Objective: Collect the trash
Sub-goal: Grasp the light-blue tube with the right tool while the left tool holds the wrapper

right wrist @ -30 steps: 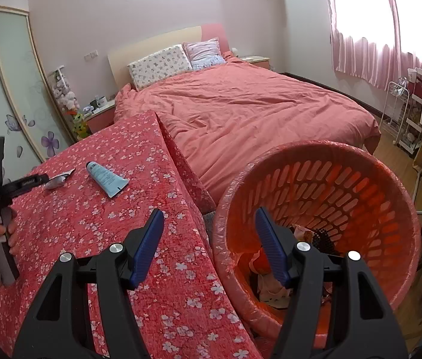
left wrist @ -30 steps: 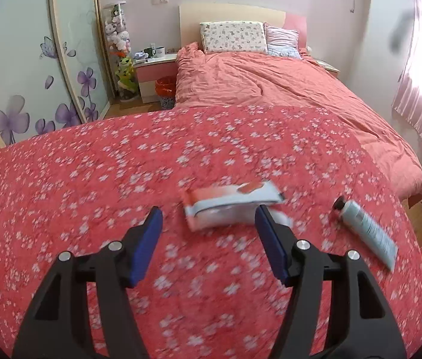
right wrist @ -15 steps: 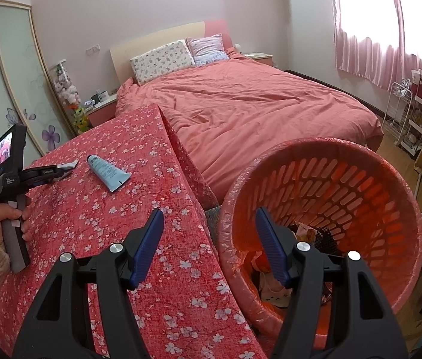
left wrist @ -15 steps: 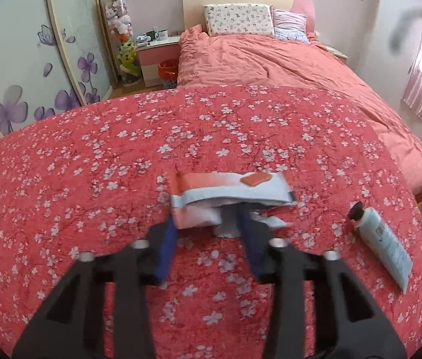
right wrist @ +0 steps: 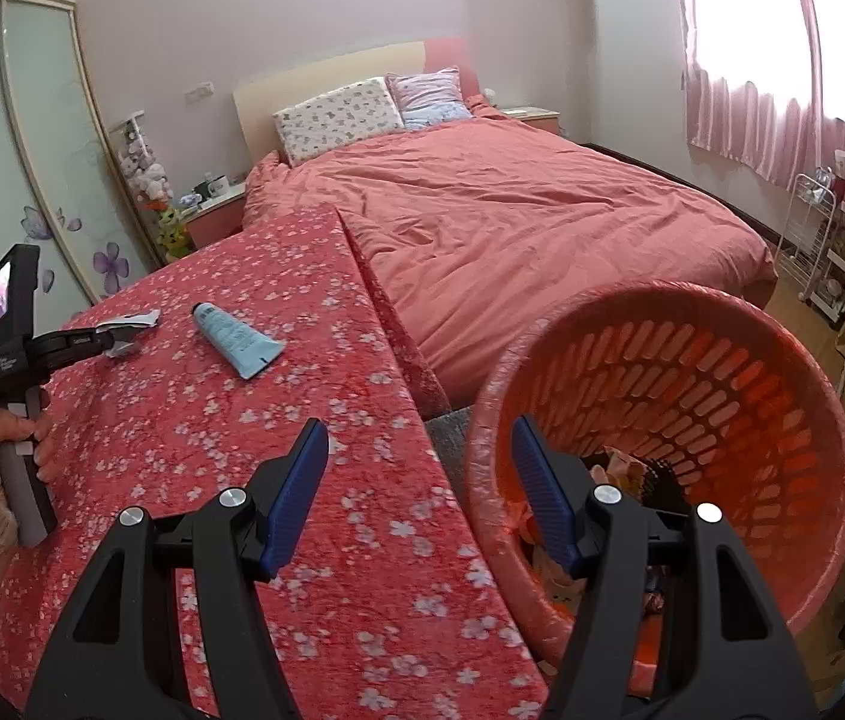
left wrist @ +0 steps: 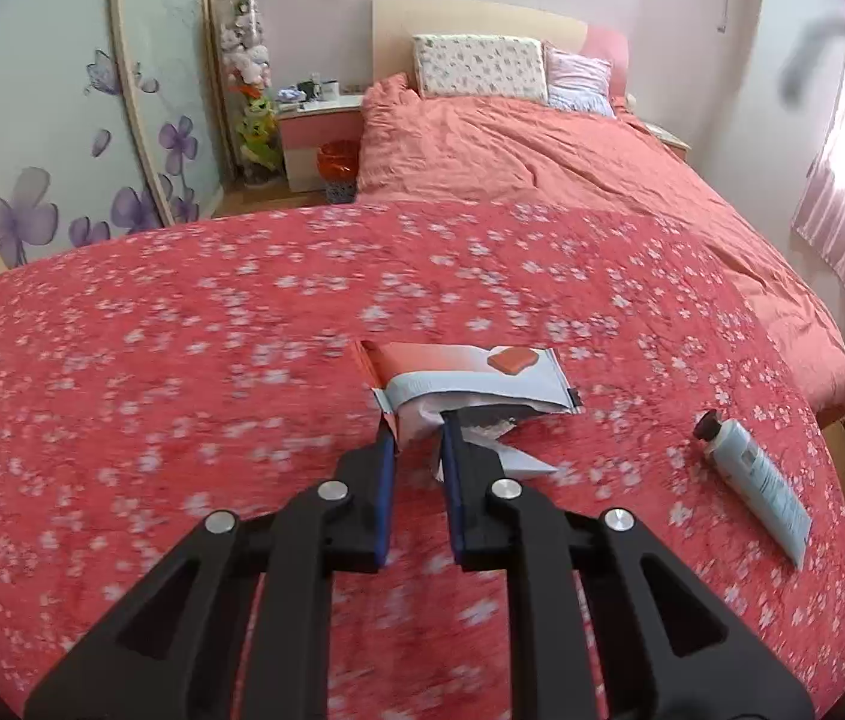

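A torn red-and-white snack wrapper [left wrist: 470, 381] lies on the red flowered table cover [left wrist: 182, 372]. My left gripper [left wrist: 416, 429] is shut on the wrapper's near edge. A pale blue tube [left wrist: 755, 480] with a black cap lies to the right. In the right wrist view, the left gripper [right wrist: 116, 341] sits at the wrapper [right wrist: 128, 321], with the tube [right wrist: 236, 339] beside it. My right gripper [right wrist: 416, 456] is open and empty, held over the near rim of the orange trash basket [right wrist: 782, 396], which holds some litter.
A bed with a pink duvet [right wrist: 512, 210] stands behind the table. A nightstand [left wrist: 317, 132] and a small orange bin [left wrist: 338, 159] stand at the back left. A wire rack [right wrist: 824, 240] and boxes stand at the right wall.
My left gripper moved forward to the wrapper and closed on its near edge. The right gripper stayed open over the basket and shifted only slightly.
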`<state>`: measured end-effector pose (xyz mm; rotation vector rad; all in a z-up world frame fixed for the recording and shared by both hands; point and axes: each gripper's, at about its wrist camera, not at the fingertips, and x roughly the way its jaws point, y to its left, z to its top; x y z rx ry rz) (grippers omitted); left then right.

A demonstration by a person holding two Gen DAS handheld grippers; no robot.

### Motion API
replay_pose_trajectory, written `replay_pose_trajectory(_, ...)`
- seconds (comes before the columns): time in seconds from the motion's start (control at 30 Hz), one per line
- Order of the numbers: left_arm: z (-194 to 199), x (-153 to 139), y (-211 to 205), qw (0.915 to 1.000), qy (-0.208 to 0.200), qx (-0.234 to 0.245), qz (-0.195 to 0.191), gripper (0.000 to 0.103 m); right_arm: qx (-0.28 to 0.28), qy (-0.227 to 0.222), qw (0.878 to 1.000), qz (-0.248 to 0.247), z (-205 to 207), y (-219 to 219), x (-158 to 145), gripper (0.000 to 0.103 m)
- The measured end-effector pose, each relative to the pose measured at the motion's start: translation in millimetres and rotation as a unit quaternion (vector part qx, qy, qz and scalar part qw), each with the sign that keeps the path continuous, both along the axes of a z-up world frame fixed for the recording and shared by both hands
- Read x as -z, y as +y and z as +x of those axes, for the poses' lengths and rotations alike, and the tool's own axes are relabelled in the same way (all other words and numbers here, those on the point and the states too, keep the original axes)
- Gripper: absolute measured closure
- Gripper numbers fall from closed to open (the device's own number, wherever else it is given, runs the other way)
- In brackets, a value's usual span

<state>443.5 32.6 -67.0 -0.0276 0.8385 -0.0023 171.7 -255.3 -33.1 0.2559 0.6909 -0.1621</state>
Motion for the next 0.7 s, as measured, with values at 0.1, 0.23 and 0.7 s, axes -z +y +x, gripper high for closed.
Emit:
replay_pose_trajectory(0.1, -11.3, -2.9, 17.4, 1.0, 0.0, -0.006, -0.004, 0.088, -0.011, 0.001, 1.0, 0.002, 5.2, 8.6, -0.3, 0.039)
replay_pose_trajectory(0.23, -36.0, -1.7, 44.1, 0.9997, 0.008, -0.02, 0.007, 0.088, -0.03, 0.007, 0.999, 0.006, 15.2, 22.1, 0.8, 0.039)
replay_pose_trajectory(0.7, -69.9, 7.7, 96.4, 0.998, 0.029, -0.056, 0.009, 0.087, -0.088, 0.029, 0.996, 0.007, 80.5, 77.6, 6.6, 0.04)
